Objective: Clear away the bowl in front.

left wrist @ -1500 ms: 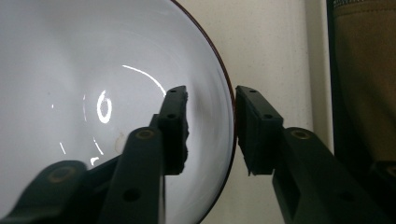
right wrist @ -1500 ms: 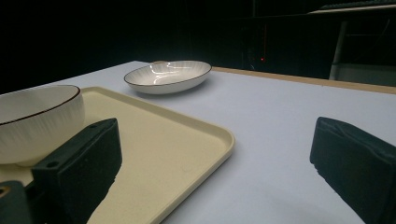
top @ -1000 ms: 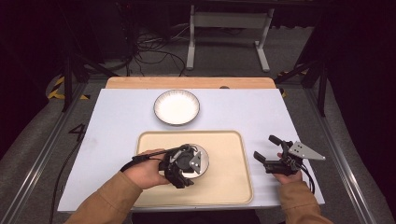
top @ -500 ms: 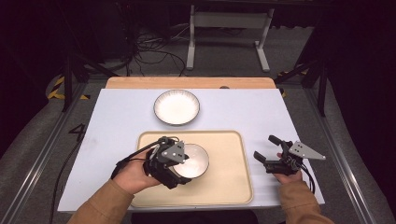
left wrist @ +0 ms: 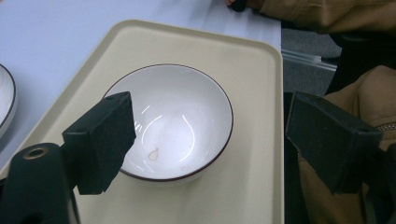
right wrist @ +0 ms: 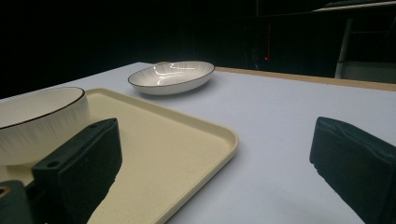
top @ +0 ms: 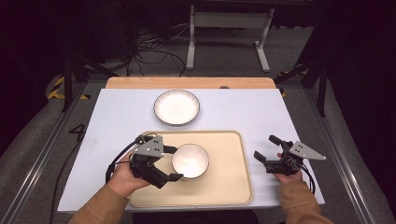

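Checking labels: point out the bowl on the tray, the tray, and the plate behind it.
bowl (top: 190, 160), high view, middle of its white inside.
tray (top: 231, 154), high view, bare floor right of the bowl.
plate (top: 176, 106), high view, centre of its white well.

The bowl (left wrist: 170, 123) and plate (right wrist: 171, 76) look like glossy glazed ceramic with fine ribbed outsides. The cream tray (right wrist: 187, 140) is matt, finely grainy, probably plastic. The black jaw pads look like matt foam, and a wooden strip (top: 187, 82) edges the smooth pale tabletop (top: 243, 112).
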